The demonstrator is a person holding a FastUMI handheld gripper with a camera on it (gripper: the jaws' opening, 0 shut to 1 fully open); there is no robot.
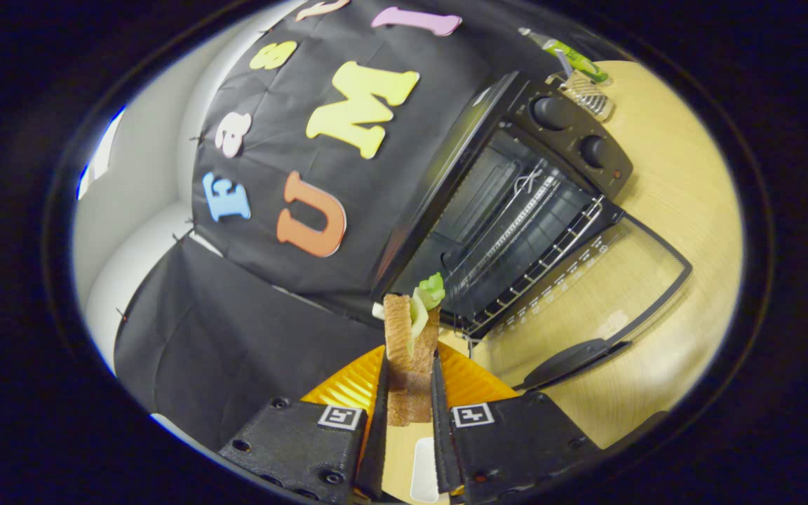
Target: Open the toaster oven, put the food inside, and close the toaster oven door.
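My gripper [409, 393] is clamped on the sandwich [409, 344], both fingers pressing the bread; it's light, soft, lettuce loose, so I squeeze gently toward the open toaster oven [516, 210].

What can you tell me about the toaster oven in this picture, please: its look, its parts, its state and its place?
The toaster oven is a black box that looks like metal. It stands on the light wooden table, its back near the booth's black cloth wall. Its glass door is fully open, folded down flat over the table, with a dark handle along its far edge. Inside is a wire rack. Two round knobs sit on its control panel. The gripper, shut on a sandwich, is just short of the opening.
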